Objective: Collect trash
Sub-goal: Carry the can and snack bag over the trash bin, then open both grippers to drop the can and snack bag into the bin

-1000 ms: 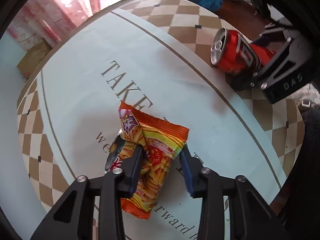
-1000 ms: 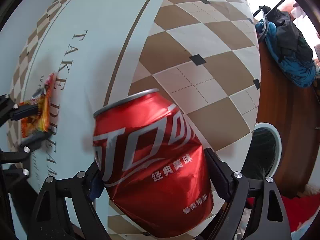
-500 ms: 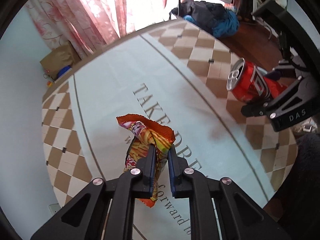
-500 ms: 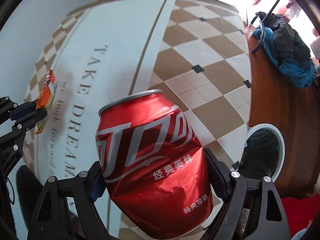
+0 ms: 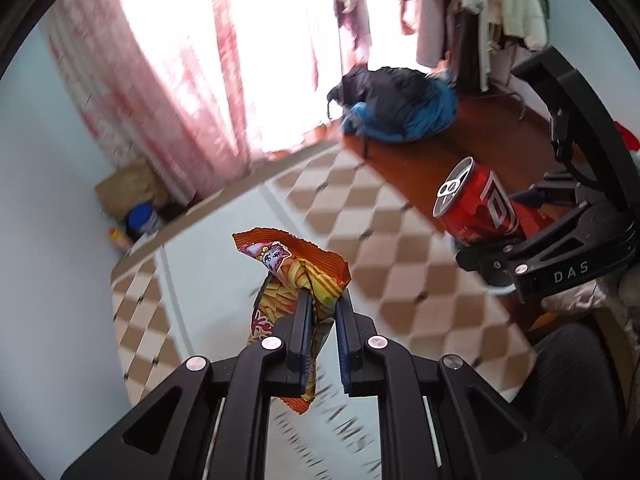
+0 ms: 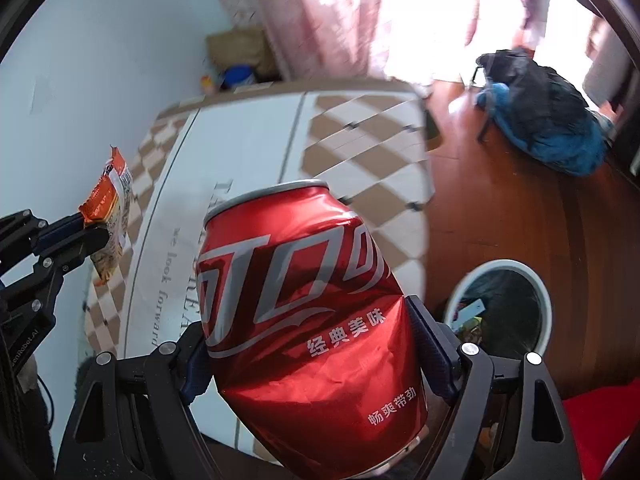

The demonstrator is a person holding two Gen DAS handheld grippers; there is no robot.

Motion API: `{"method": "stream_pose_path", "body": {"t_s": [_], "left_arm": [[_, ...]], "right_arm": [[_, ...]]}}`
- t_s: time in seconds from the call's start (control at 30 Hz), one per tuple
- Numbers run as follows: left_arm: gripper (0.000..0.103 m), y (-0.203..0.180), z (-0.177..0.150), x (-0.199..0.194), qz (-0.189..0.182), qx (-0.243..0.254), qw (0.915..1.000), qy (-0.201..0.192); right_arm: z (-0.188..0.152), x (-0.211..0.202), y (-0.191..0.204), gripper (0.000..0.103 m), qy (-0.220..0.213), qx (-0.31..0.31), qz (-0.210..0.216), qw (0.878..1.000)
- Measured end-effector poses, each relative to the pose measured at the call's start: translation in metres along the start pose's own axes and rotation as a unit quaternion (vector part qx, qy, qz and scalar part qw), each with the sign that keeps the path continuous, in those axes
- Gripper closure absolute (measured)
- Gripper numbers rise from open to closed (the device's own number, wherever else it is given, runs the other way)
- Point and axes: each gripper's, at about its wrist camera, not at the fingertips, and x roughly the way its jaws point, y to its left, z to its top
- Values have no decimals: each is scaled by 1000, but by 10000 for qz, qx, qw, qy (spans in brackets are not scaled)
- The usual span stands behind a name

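My left gripper [image 5: 323, 308] is shut on an orange snack wrapper [image 5: 294, 270] and holds it above the table; the wrapper also shows in the right wrist view [image 6: 108, 204]. My right gripper [image 6: 308, 328] is shut on a dented red cola can [image 6: 304, 312], also held in the air. The can [image 5: 476, 208] shows at the right in the left wrist view. A white trash bin [image 6: 506, 270] with a dark liner stands on the wooden floor, right of the can.
The table [image 6: 240, 148] has a pale cloth with checkered borders and printed words. A dark and blue backpack [image 6: 544, 112] lies on the floor. A cardboard box [image 5: 128, 184] and a blue jar [image 5: 142, 216] sit by pink curtains.
My left gripper closed on the wrapper and lifted it off the table. My right gripper rose with the can, and the bin came more into view.
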Motion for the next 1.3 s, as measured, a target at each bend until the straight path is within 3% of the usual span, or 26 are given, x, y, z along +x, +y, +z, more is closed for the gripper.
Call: {"method": "stream_pose_path", "body": {"t_s": [0.23, 0.4, 0.6, 0.73, 0.9, 0.93, 1.0, 1.03, 1.07, 1.17, 1.2, 1.27, 1.3], "left_arm": [[95, -99, 63, 16, -594, 461, 9968, -265], [94, -187, 101, 66, -1547, 426, 9870, -27], [94, -267, 128, 150, -2338, 41, 9698, 689], [92, -301, 132, 201, -2502, -219, 9608, 1175], [91, -313, 133, 248, -2482, -574, 9542, 1571], [87, -311, 133, 256, -2404, -652, 9544, 1646], [61, -305, 130, 266, -2289, -802, 9546, 1730], [35, -301, 129, 270, -2240, -891, 9546, 1749], [22, -296, 127, 274, -2168, -1006, 9549, 1764], [22, -282, 118, 281, -1972, -1286, 9547, 1819], [22, -278, 116, 282, -1900, -1322, 9552, 1842], [8, -272, 110, 281, -1736, -1361, 9573, 1867], [5, -270, 108, 278, -1649, -1370, 9588, 1862]], "right_arm": [[-36, -58, -114, 18, -408, 830, -380, 9950], [-74, -63, -203, 18, -344, 1613, -555, 9847], [-119, -24, -297, 19, -28, 2550, -524, 9655], [-137, 18, -347, 19, 190, 3064, -474, 9505], [-152, 66, -382, 19, 390, 3415, -352, 9384], [-153, 75, -390, 19, 436, 3454, -336, 9369], [-153, 92, -398, 19, 491, 3522, -241, 9343], [-153, 99, -400, 19, 519, 3531, -212, 9339], [-153, 105, -403, 19, 531, 3549, -175, 9332], [-147, 120, -405, 18, 562, 3581, -31, 9320], [-145, 123, -405, 14, 546, 3587, 23, 9319], [-142, 125, -404, 0, 552, 3584, 63, 9319], [-141, 126, -403, 0, 541, 3579, 92, 9321]]}}
